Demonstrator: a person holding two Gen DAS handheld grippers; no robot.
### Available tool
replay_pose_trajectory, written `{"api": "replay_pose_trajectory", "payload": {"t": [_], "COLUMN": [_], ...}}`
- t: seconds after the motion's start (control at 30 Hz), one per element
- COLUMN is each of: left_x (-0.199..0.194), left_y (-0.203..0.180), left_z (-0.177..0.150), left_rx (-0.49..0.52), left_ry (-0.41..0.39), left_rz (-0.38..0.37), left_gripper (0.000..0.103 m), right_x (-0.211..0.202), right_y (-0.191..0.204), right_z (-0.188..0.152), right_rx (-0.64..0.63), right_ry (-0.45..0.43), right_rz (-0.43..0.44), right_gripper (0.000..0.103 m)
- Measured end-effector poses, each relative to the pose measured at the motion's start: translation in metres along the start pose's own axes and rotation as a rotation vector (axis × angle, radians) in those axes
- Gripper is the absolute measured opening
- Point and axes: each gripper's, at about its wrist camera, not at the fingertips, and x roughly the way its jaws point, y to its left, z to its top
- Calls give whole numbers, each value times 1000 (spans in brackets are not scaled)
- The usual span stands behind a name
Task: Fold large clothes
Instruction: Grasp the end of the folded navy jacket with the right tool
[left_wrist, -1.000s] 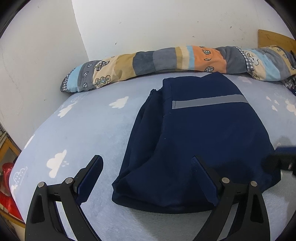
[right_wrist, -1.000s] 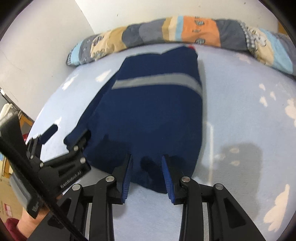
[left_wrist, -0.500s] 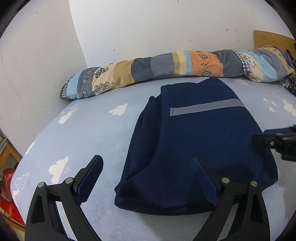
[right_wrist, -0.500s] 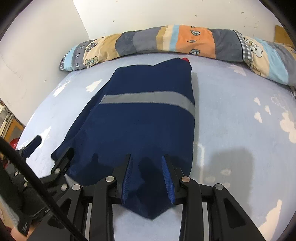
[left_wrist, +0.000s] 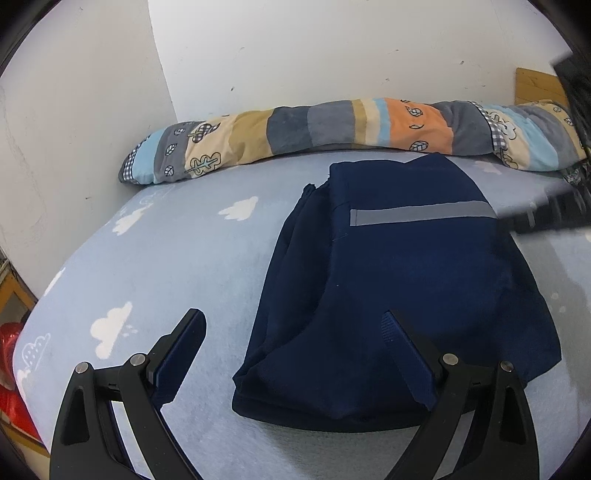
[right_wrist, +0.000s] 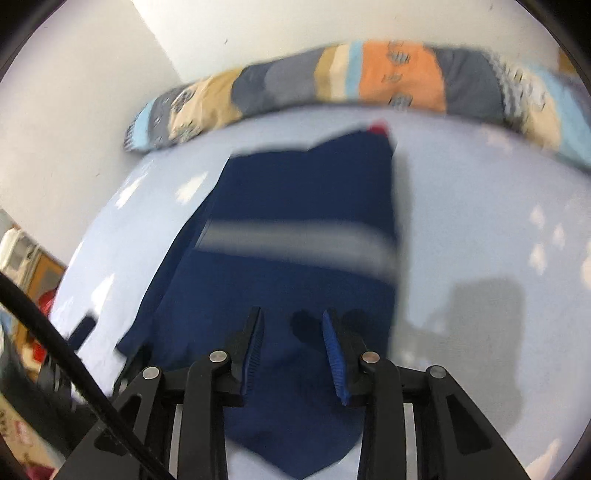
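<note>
Near the bed's (left_wrist: 177, 258) front edge, the folded navy garment (left_wrist: 399, 295) lies flat, the left gripper (left_wrist: 295, 354) wide open and empty, the right gripper (right_wrist: 293, 343) part-open with cloth between its fingers, grip unclear; lift both corners evenly for the next fold.

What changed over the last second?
The right tool moved along the navy garment toward the striped pillow; its view is now blurred, and in the left view it has slid up and off to the right. Nothing was gripped or released. The left tool stays wide open over the near hem; the garment stays folded on the bed.
</note>
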Motion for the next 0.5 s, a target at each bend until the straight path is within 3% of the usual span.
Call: {"api": "replay_pose_trajectory", "payload": {"t": [0.1, 0.2, 0.3, 0.4, 0.5], "left_x": [2, 2, 1, 1, 1], "left_y": [0, -1, -6, -10, -9], "left_z": [0, 1, 2, 2, 2], "left_rx": [-2, -4, 7, 29, 31], "left_ry": [6, 5, -1, -8, -8], "left_rz": [-3, -13, -20, -26, -32], "left_gripper": [96, 96, 96, 96, 96], "right_x": [19, 45, 64, 87, 72], "right_y": [-7, -11, -13, -11, -4], "right_z": [28, 49, 61, 61, 56], "right_rx": [4, -3, 9, -11, -36], "right_ry": [15, 24, 57, 148, 116], "right_rz": [-38, -88, -89, -82, -68], "right_gripper": [36, 20, 20, 20, 20]}}
